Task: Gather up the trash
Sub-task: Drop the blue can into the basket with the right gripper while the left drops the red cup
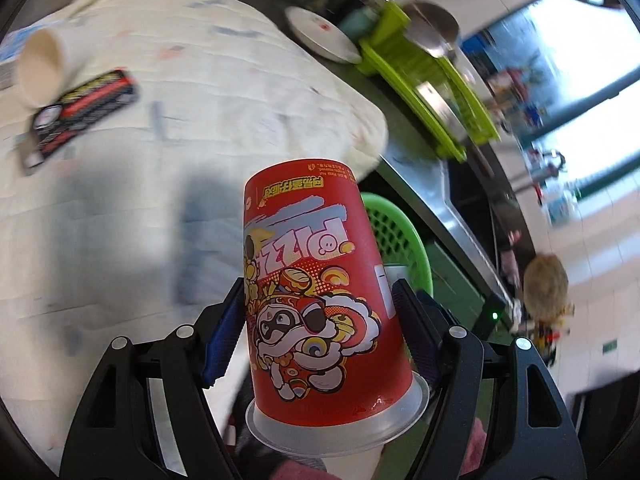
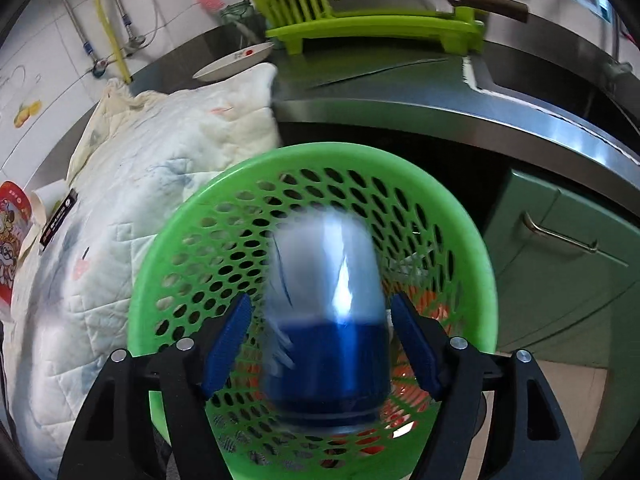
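Observation:
A red printed paper cup (image 1: 304, 220) with a clear lid hangs upside down, and my left gripper (image 1: 320, 292) is shut on its sides. It hovers over a white quilted cloth (image 1: 200, 80) on which lie a white paper cup (image 1: 40, 68) and a black-and-red wrapper (image 1: 80, 114). My right gripper (image 2: 320, 304) stands open above the green mesh basket (image 2: 320, 156). A blue-and-white can (image 2: 324, 352), motion-blurred, sits between its pads with a gap on each side. Orange scraps lie in the basket's bottom.
A lime dish rack (image 2: 376, 12) with a cleaver stands at the back of the steel counter (image 2: 440, 100), a white plate (image 2: 236, 60) beside it. A green cabinet with a handle (image 2: 560, 240) is to the right, below the counter. The basket (image 1: 396, 228) stands just off the cloth's edge.

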